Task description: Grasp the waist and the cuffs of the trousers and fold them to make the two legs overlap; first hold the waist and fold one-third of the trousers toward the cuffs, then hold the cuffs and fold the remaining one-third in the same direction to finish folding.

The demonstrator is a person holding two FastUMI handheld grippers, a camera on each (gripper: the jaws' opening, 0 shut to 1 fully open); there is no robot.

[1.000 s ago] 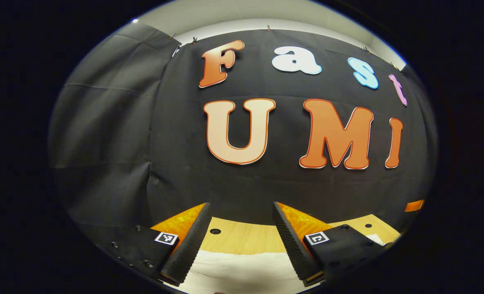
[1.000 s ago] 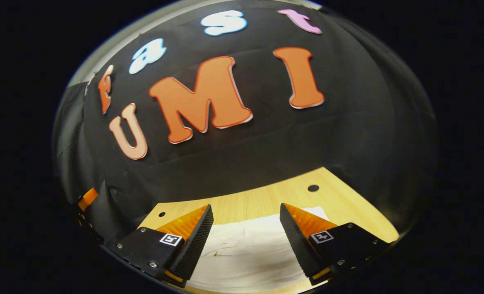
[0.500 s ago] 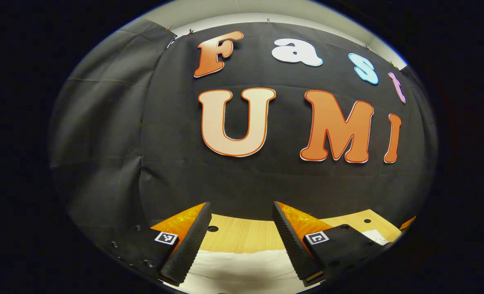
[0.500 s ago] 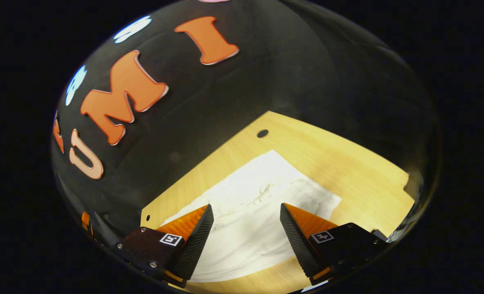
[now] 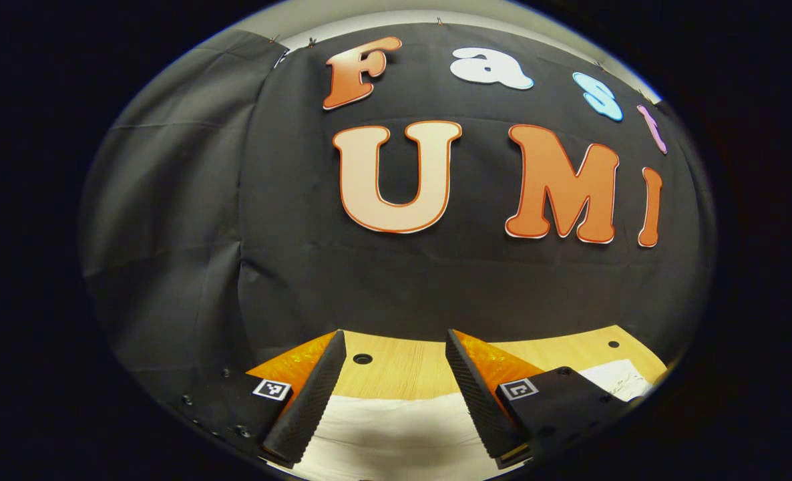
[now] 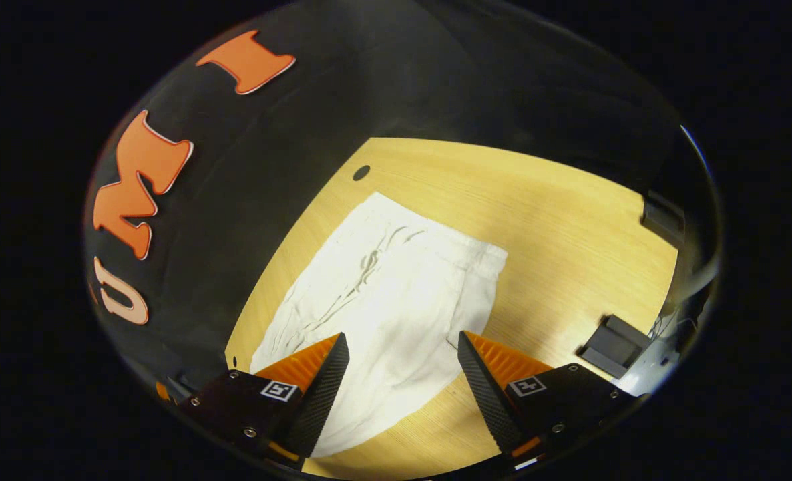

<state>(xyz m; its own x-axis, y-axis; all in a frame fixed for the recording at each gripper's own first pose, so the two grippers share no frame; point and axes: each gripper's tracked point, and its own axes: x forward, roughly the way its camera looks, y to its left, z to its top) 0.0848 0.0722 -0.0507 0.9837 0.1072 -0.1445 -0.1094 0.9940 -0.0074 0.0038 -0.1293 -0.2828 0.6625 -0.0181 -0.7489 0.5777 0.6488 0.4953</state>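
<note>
Both tools wide, holding nothing. Right tool (image 6: 403, 351) above white trousers (image 6: 382, 294) lying flat on wooden table (image 6: 556, 220). Left tool (image 5: 396, 347) over trousers' edge, facing booth wall.

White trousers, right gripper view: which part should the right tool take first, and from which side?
Probably the waist end: the trousers lie flat on the wooden table, and the far edge by the table's hole looks like the waistband. The right tool is open above the fabric; come down from above at that edge's outer corner, pinching the thin edge rather than the wrinkled middle.
</note>
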